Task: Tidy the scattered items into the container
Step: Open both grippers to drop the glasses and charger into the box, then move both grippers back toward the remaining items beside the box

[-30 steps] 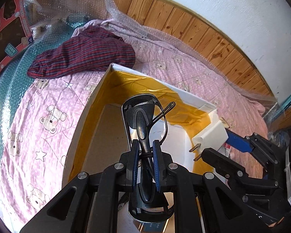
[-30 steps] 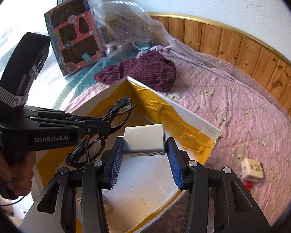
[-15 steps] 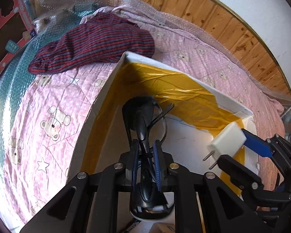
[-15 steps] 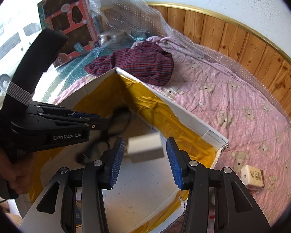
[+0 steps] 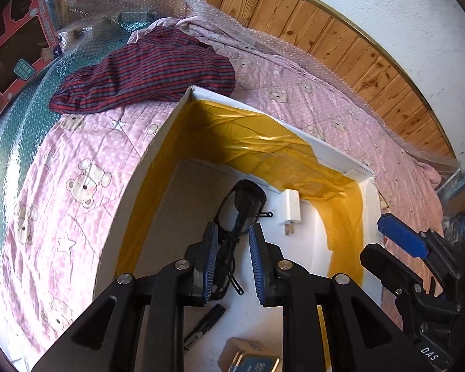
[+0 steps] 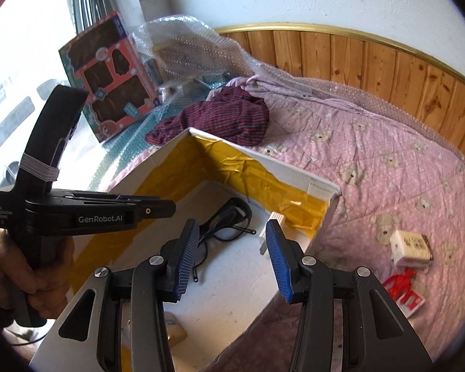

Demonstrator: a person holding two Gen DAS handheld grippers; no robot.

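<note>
Grippers first: left gripper [image 5: 231, 259] hangs over the white box [image 5: 158, 142], pads parted, nothing pinched, with the black glasses [image 5: 243, 204] lying on the box floor right under the gap. Right gripper [image 6: 232, 257] is spread wide and empty too. White plug adapter [image 5: 291, 207] sits against the yellow-taped far wall. Only the left cam catches the marker [image 5: 205, 325] and the little tin [image 5: 248, 359] near the bottom. Only the right cam shows what's outside on the pink quilt [image 6: 387, 161]: a small white box [image 6: 410, 248] and a red item [image 6: 403, 288]. Farther back lies the striped garment [image 5: 152, 74].
</note>
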